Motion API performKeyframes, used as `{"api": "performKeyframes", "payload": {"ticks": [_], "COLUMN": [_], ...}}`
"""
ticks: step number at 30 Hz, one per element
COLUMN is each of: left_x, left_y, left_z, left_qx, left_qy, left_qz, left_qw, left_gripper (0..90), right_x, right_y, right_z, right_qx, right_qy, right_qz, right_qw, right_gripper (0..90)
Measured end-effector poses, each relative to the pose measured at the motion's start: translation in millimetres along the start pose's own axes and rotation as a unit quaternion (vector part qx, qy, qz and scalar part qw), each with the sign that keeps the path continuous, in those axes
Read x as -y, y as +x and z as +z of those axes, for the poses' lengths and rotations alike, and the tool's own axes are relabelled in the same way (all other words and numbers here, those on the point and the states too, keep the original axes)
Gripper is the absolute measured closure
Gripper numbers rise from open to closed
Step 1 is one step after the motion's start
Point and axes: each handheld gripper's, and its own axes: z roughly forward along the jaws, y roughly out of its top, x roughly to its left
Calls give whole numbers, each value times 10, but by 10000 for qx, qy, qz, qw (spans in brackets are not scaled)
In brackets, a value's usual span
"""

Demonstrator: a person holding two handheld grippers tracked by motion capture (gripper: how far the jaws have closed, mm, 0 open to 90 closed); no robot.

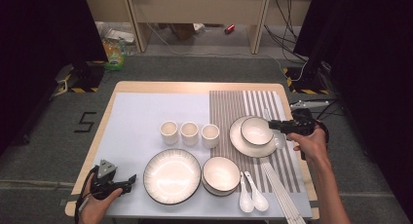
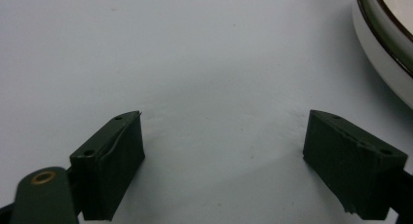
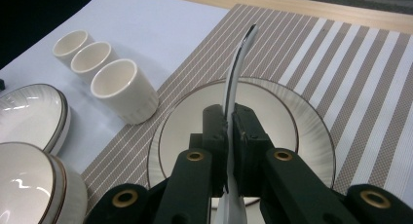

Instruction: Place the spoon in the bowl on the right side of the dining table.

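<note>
My right gripper (image 3: pixel 228 119) is shut on a thin white spoon (image 3: pixel 234 75), held edge-on with its handle pointing up and away. It hovers over a white bowl (image 1: pixel 255 130) that sits on a dark-rimmed plate (image 1: pixel 238 143) on the striped placemat (image 1: pixel 229 104); in the high view this gripper (image 1: pixel 272 124) is at the bowl's right rim. My left gripper (image 1: pixel 130 178) rests at the front left of the table. Its jaws stand open (image 2: pixel 224 136) over bare pale mat, just left of a large white plate (image 1: pixel 172 176) whose rim (image 2: pixel 384 44) is close by.
Three white cups (image 1: pixel 189 133) stand in a row mid-table. A second bowl (image 1: pixel 221 174) sits right of the large plate. Two white spoons (image 1: pixel 252 197) and white chopsticks (image 1: pixel 281 191) lie at the front right. The pale blue mat (image 1: pixel 136 117) covers the table's left.
</note>
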Motion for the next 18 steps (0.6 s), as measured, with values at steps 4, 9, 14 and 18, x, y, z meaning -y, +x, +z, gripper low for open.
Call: {"api": "performKeyframes", "payload": {"ticks": [4, 9, 14, 18], "left_x": [1, 1, 2, 1], "left_y": [-1, -1, -1, -1], "left_z": [2, 3, 3, 3], "left_qx": [-13, -18, -17, -16], "left_qy": [-13, -19, -21, -16], "left_qz": [-3, -2, -4, -2], "left_qw": [10000, 10000, 10000, 10000], "left_gripper": [139, 139, 139, 139], "right_x": [-83, -117, -140, -181], "right_y": [-38, -85, -112, -136], "right_z": [96, 183, 224, 281], "right_qx": [47, 96, 123, 142], "right_qy": [39, 94, 114, 110], "right_qz": [74, 156, 207, 269], "right_qw": [10000, 9998, 9996, 9995], "right_gripper": [853, 853, 853, 853]}}
